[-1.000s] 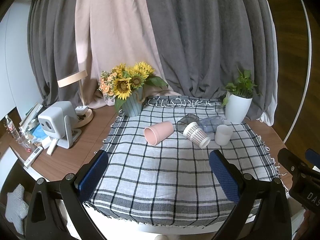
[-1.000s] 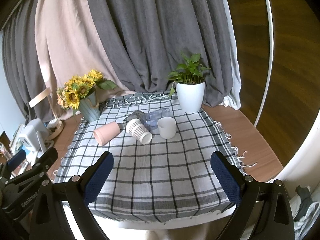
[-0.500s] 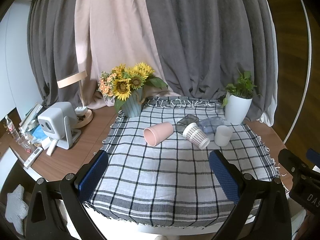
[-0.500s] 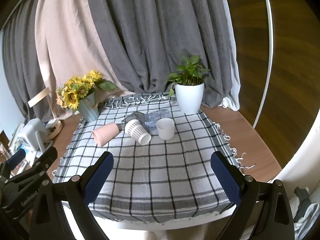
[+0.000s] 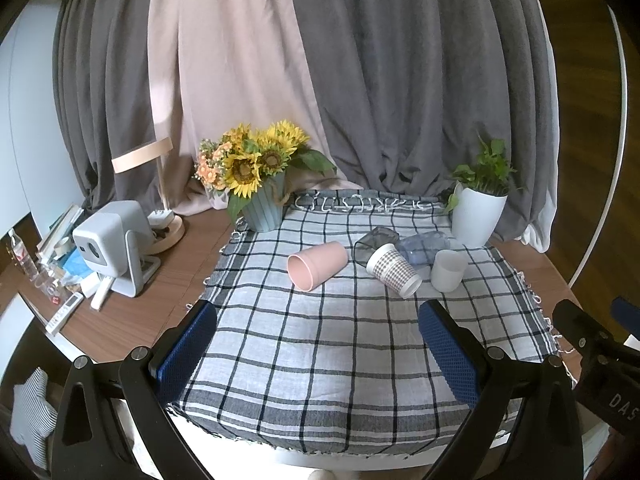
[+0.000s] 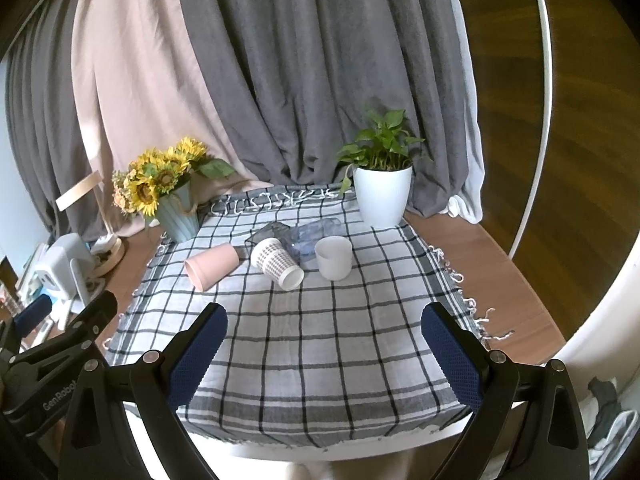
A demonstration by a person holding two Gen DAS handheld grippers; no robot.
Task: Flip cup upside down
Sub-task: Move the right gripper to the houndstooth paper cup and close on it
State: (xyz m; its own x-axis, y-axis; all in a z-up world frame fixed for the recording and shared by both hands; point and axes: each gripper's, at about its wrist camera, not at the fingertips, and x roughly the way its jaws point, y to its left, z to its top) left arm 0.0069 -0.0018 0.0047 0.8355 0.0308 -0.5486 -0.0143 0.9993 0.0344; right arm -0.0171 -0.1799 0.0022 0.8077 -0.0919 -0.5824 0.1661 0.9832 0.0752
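Note:
On the checked cloth [image 5: 320,340] [image 6: 320,340] lie several cups. A pink cup [image 5: 317,265] [image 6: 212,266] lies on its side at the left. A patterned paper cup [image 5: 393,269] [image 6: 278,263] lies on its side in the middle. A white cup [image 5: 449,270] [image 6: 333,258] stands upright at the right. A dark glass [image 5: 374,240] [image 6: 266,233] and a clear bluish glass [image 5: 424,246] [image 6: 316,230] lie behind them. My left gripper [image 5: 318,344] and right gripper [image 6: 324,344] are open and empty, held above the cloth's near edge, well short of the cups.
A sunflower vase [image 5: 264,208] [image 6: 178,216] stands at the cloth's back left, a white plant pot [image 5: 478,216] [image 6: 382,200] at the back right. A small projector [image 5: 110,248], a lamp base [image 5: 166,232] and clutter sit on the wooden table to the left. Curtains hang behind.
Both grippers have drifted slightly back and up, so the cups sit a little farther away in both views. The cups have not moved.

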